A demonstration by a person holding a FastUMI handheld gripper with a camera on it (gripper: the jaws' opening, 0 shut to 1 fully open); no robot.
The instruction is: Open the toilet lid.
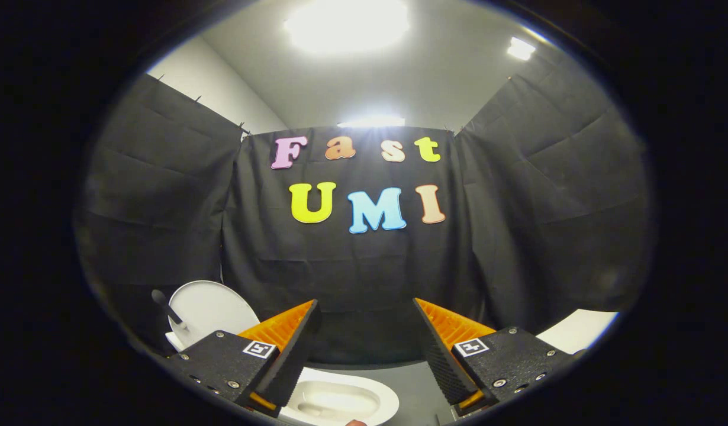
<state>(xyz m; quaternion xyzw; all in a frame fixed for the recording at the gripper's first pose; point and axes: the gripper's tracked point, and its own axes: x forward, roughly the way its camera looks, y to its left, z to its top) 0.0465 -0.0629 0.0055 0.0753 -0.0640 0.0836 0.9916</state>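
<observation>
— How many toilets did you count?
— One toilet [364, 395], and it had one lid [213, 307], which stood raised.
— And the gripper?
— One gripper [367, 331] with two fingers [290, 349], spread apart with nothing between them.
— Lights overhead?
— Three ceiling lights [347, 23] were glowing.

The toilet lid [213, 307] looks like smooth, glossy hard plastic, and the toilet bowl [340, 399] below the spread, empty fingers of the gripper [364, 349] has the shiny glazed look of ceramic. Matt, creased cloth forms the booth wall [352, 278] beyond. The finger pads [441, 355] show a rough ribbed texture, and their matt plastic mounts [512, 352] carry shiny metal screws [499, 383].
</observation>
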